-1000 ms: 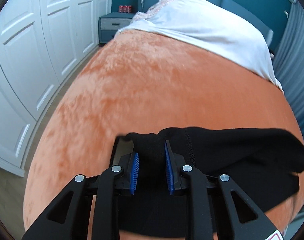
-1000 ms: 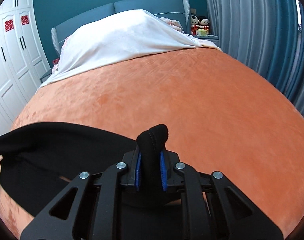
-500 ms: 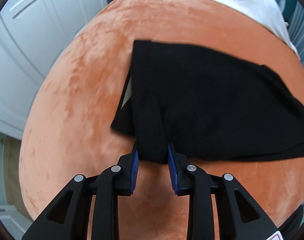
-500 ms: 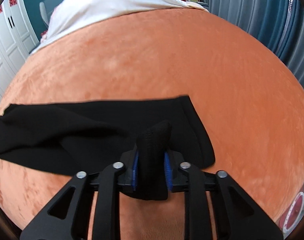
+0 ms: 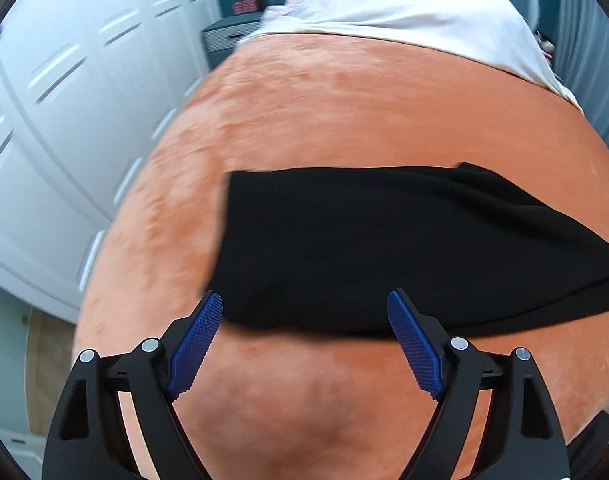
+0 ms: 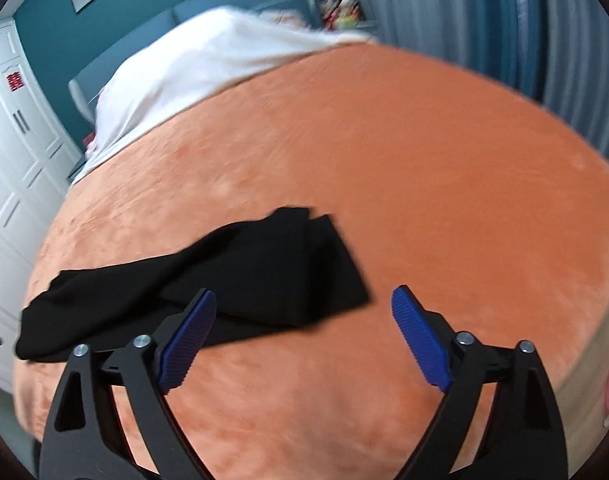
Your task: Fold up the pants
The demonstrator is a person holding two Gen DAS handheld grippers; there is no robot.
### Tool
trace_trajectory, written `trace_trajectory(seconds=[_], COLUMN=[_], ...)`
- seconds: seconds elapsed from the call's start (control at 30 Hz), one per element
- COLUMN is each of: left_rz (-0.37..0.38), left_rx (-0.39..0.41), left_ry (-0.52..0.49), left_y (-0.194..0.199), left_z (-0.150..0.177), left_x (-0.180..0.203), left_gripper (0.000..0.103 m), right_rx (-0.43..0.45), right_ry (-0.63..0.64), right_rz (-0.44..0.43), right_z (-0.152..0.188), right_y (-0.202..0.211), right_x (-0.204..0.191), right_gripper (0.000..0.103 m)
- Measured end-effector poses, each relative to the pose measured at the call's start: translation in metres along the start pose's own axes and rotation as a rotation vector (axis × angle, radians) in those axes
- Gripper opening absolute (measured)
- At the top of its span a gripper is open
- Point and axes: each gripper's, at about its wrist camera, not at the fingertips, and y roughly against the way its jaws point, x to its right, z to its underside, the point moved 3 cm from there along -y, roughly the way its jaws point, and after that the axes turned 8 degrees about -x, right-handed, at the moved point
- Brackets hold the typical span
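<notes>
The black pants [image 5: 384, 248] lie folded flat in a wide band on the orange bedspread [image 5: 344, 112]. My left gripper [image 5: 304, 308] is open and empty, its blue pads just short of the band's near edge at its left end. In the right wrist view the pants [image 6: 232, 280] lie across the bedspread [image 6: 424, 180] with layered edges at their right end. My right gripper [image 6: 304, 304] is open and empty, just short of that right end.
A white sheet [image 5: 404, 12] covers the head of the bed, also in the right wrist view [image 6: 208, 60]. White wardrobe doors [image 5: 64, 120] stand along the left. Grey-blue curtains [image 6: 504, 20] hang on the right. A nightstand [image 5: 228, 36] stands at the far left corner.
Both grippers have opened and let go of the pants, which now lie flat on the bed. Both grippers have pulled back and lifted a little.
</notes>
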Motion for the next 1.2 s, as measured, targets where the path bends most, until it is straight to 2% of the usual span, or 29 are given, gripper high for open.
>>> trace_trajectory(seconds=[0.07, 0.13, 0.27, 0.3, 0.33, 0.37, 0.4, 0.43, 0.47, 0.5, 0.53, 0.57, 0.6, 0.63, 0.67, 0.7, 0.73, 0.77, 0.8, 0.87, 0.9, 0.93, 1.0, 1.03, 1.1, 1.13, 1.17, 1.2], left_rz=[-0.023, -0.037, -0.024, -0.03, -0.041, -0.028, -0.016, -0.002, 0.007, 0.007, -0.002, -0.014, -0.016, -0.011, -0.004, 0.002, 0.006, 0.007, 0.006, -0.002, -0.006, -0.013, -0.022, -0.026, -0.027, -0.024, -0.02, -0.016], left_rx=[-0.047, -0.114, -0.261, -0.281, -0.287, -0.288, -0.29, -0.296, -0.303, -0.305, -0.305, -0.304, -0.304, -0.303, -0.304, -0.304, -0.303, -0.303, -0.303, -0.303, -0.303, -0.305, -0.303, -0.302, -0.3, -0.3, -0.301, -0.303], left_ry=[-0.019, -0.011, 0.055, 0.073, 0.092, 0.108, 0.119, 0.133, 0.134, 0.127, 0.116, 0.109, 0.104, 0.106, 0.112, 0.119, 0.127, 0.131, 0.133, 0.13, 0.127, 0.12, 0.113, 0.109, 0.11, 0.116, 0.122, 0.127], left_y=[-0.022, -0.05, -0.096, -0.103, -0.107, -0.109, -0.11, -0.111, -0.113, -0.114, -0.115, -0.116, -0.118, -0.118, -0.119, -0.121, -0.122, -0.122, -0.123, -0.123, -0.123, -0.121, -0.113, -0.113, -0.114, -0.114, -0.114, -0.113], left_z=[-0.006, -0.005, 0.014, 0.019, 0.023, 0.024, 0.025, 0.025, 0.025, 0.025, 0.025, 0.024, 0.023, 0.023, 0.023, 0.021, 0.022, 0.022, 0.022, 0.022, 0.021, 0.02, 0.022, 0.021, 0.023, 0.023, 0.024, 0.024], left_x=[0.029, 0.043, 0.04, 0.036, 0.03, 0.027, 0.025, 0.023, 0.022, 0.021, 0.02, 0.019, 0.015, 0.013, 0.012, 0.01, 0.008, 0.007, 0.006, 0.009, 0.01, 0.011, 0.02, 0.021, 0.026, 0.026, 0.026, 0.025], left_gripper=[0.086, 0.086, 0.086, 0.087, 0.088, 0.088, 0.088, 0.088, 0.088, 0.09, 0.093, 0.097, 0.097, 0.098, 0.098, 0.098, 0.098, 0.098, 0.098, 0.098, 0.098, 0.098, 0.098, 0.098, 0.098, 0.098, 0.098, 0.098], right_rx=[-0.048, -0.074, -0.153, -0.198, -0.213, -0.212, -0.176, -0.059, 0.009, 0.116, 0.186, 0.269, 0.29, 0.242, 0.121, 0.052, -0.039, -0.063, -0.051, 0.016, 0.043, 0.052, 0.034, -0.003, -0.076, -0.12, -0.165, -0.208], right_ry=[-0.005, -0.018, -0.042, -0.017, 0.008, 0.034, 0.055, 0.121, 0.163, 0.25, 0.347, 0.491, 0.553, 0.604, 0.589, 0.565, 0.508, 0.43, 0.369, 0.212, 0.151, 0.099, 0.015, -0.017, -0.002, 0.045, 0.086, 0.119], right_rz=[-0.008, 0.011, 0.045, 0.071, 0.086, 0.081, 0.054, 0.016, -0.01, -0.032, 0.001, 0.091, 0.15, 0.253, 0.325, 0.34, 0.372, 0.383, 0.342, 0.207, 0.153, 0.118, 0.037, -0.006, 0.012, 0.054, 0.085, 0.114], right_z=[-0.022, -0.04, -0.067, -0.071, -0.072, -0.076, -0.082, -0.092, -0.094, -0.096, -0.09, -0.073, -0.061, -0.041, -0.019, -0.007, 0.012, 0.025, 0.03, 0.032, 0.027, 0.02, 0.004, -0.006, -0.022, -0.026, -0.025, -0.021], right_y=[-0.031, -0.059, -0.115, -0.133, -0.14, -0.141, -0.132, -0.099, -0.075, -0.036, -0.013, 0.007, 0.01, -0.003, -0.026, -0.036, -0.048, -0.047, -0.041, -0.016, -0.007, -0.004, -0.009, -0.019, -0.046, -0.064, -0.081, -0.095], right_x=[-0.009, -0.012, -0.018, -0.023, -0.026, -0.032, -0.04, -0.056, -0.064, -0.078, -0.088, -0.096, -0.094, -0.079, -0.05, -0.032, -0.005, 0.015, 0.023, 0.032, 0.032, 0.033, 0.03, 0.029, 0.017, 0.011, 0.0, -0.007], right_gripper=[0.089, 0.089, 0.088, 0.06, 0.021, 0.013, 0.013, 0.013, 0.012, 0.013, 0.016, 0.022, 0.044, 0.07, 0.072, 0.062, 0.057, 0.057, 0.057, 0.061, 0.072, 0.076, 0.076, 0.075, 0.075, 0.075, 0.071, 0.044])
